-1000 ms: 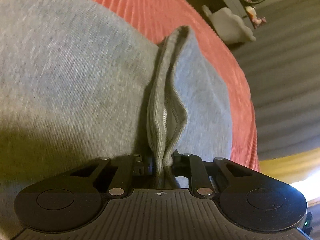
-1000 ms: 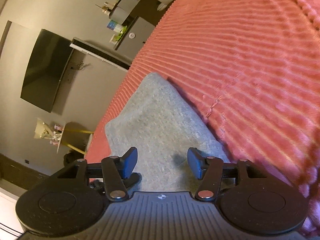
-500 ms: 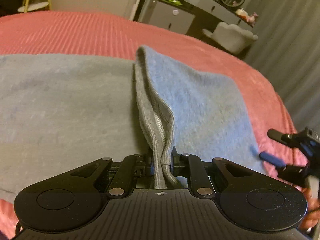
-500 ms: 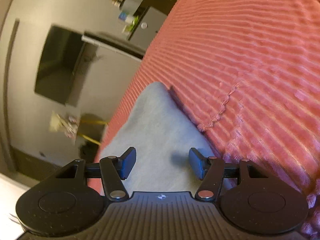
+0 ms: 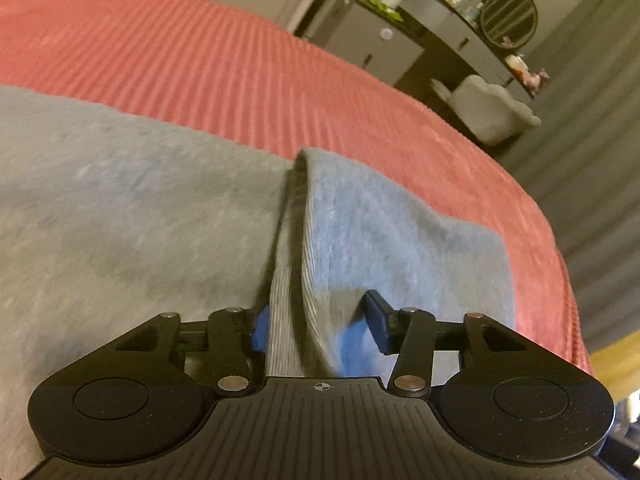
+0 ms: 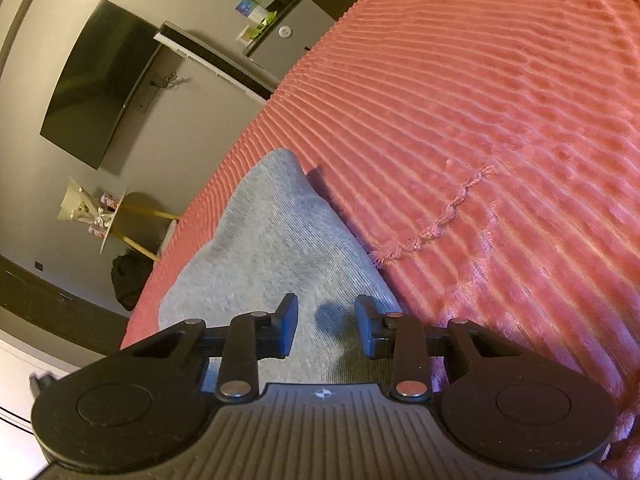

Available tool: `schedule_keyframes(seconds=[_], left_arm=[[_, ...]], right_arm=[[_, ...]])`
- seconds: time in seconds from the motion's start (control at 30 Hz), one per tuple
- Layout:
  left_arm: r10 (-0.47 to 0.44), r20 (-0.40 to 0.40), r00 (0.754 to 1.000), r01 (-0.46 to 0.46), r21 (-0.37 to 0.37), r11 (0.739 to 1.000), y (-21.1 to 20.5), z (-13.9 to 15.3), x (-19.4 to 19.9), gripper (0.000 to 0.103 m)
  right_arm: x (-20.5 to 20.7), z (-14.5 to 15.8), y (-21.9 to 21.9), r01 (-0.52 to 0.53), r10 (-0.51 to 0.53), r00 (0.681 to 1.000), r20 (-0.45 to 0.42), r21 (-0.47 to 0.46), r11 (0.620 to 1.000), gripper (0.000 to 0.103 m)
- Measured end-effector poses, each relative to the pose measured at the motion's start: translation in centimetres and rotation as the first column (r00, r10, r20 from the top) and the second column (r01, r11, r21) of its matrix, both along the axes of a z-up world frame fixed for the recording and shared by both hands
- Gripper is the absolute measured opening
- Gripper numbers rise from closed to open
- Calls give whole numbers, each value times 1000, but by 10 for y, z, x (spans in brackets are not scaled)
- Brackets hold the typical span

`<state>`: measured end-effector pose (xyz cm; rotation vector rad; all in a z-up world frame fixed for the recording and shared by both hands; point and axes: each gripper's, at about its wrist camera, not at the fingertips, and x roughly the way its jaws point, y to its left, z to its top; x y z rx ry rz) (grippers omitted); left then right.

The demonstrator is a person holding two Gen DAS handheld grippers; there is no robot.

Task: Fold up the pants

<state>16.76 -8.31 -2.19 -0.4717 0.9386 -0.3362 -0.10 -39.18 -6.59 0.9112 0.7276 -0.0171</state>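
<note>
Grey pants (image 5: 140, 208) lie across a ribbed coral bed (image 5: 200, 56). The left claw (image 5: 318, 326), jaws just opening, stands released around the ribbed cuff; the right claw (image 6: 326, 326), just narrowing, hovers unclenched. A dresser (image 5: 400, 40) stands at one o'clock, a wall television (image 6: 96, 80) at ten.

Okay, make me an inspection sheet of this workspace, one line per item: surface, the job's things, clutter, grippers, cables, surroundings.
Surface: ribbed coral-red bedspread, one pulled thread.
Job's things: grey knit pants lying on it, ribbed cuff raised.
Clutter: nothing seen on the bed.
Grippers: left gripper has just been opening, cuff between its jaws, no longer pinched; right gripper has just been closing, open above the pants, nothing gripped.
Cables: nothing seen.
Surroundings: dark wall television, grey dresser with bottles, round mirror.
</note>
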Motion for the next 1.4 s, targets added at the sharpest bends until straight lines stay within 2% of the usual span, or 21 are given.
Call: schedule_keyframes(seconds=[0.03, 0.1, 0.13, 0.17, 0.23, 0.27, 0.33, 0.37, 0.4, 0.43, 0.47, 0.5, 0.6, 0.7, 0.8, 0.93, 1.03, 1.1, 1.17, 1.27, 1.4], left_arm=[[-12, -28, 1000, 11, -39, 999, -1, -2, 7, 21], [7, -62, 998, -14, -120, 993, 5, -5, 9, 18], [15, -20, 1000, -17, -143, 990, 7, 1, 5, 17], [13, 65, 998, -4, -143, 990, 6, 12, -4, 17], [-15, 193, 981, 41, -130, 991, 4, 31, -22, 17], [-39, 236, 971, 68, -118, 991, 4, 38, -30, 17], [-74, 269, 960, 97, -73, 993, 5, 41, -36, 18], [-85, 252, 964, 97, -33, 995, 7, 36, -35, 18], [-86, 205, 975, 84, 17, 996, 8, 27, -31, 24], [-62, 146, 987, 51, 75, 996, 9, 18, -27, 28], [-24, 109, 994, 10, 121, 993, 13, 10, -26, 28], [4, 90, 996, -17, 138, 990, 19, 6, -26, 41], [40, 77, 996, -42, 31, 999, 34, 5, -37, 45], [-16, 77, 997, 19, -34, 999, 30, 5, -50, 57], [-43, 50, 998, 46, -44, 998, 18, -7, -55, 60], [-50, 105, 993, 50, 4, 999, 11, -11, -51, 60], [-59, 125, 990, 61, -10, 998, 11, -14, -42, 57], [-50, 124, 991, 55, -41, 998, 16, -16, -39, 54], [-36, 112, 993, 45, -73, 996, 23, -19, -37, 54], [-36, 103, 994, 47, -109, 993, 37, -22, -38, 54], [-49, 106, 993, 61, -115, 992, 38, -24, -37, 57]], right_arm=[[0, -1, 0, 1, -1, 1000, -4, -1, 1000, 32], [2, -3, 2, 6, -6, 1000, -11, 10, 1000, 32], [2, -4, 1, 11, -11, 1000, -12, 21, 1000, 32], [2, -5, 0, 15, -15, 1000, -9, 33, 999, 32], [0, -7, -2, 18, -18, 1000, -1, 53, 998, 32], [0, -7, -2, 19, -20, 1000, 4, 60, 998, 32], [0, -9, -5, 19, -20, 1000, 5, 70, 997, 32], [0, -9, -5, 20, -20, 1000, 3, 73, 997, 31], [0, -10, -5, 18, -18, 1000, 1, 76, 997, 31], [0, -10, -3, 17, -17, 1000, 0, 76, 997, 31], [0, -11, -4, 16, -16, 1000, 0, 77, 997, 31], [0, -11, -4, 16, -16, 1000, -3, 77, 997, 31], [0, -11, -5, 18, -17, 1000, -4, 79, 997, 31], [2, -9, -5, 15, -15, 1000, -9, 69, 997, 31], [4, -3, 0, 9, -9, 1000, -10, 28, 1000, 31], [3, 12, 9, 6, -5, 1000, 26, -58, 998, 31], [11, 26, 24, -46, 57, 997, 61, -169, 985, 31], [26, 30, 38, -123, 138, 989, 53, -230, 965, 31], [53, 28, 49, -201, 208, 978, -7, -293, 935, 28], [93, 30, 55, -220, 222, 974, -40, -373, 901, 22], [139, 35, 59, -216, 212, 976, -58, -428, 878, 22]])
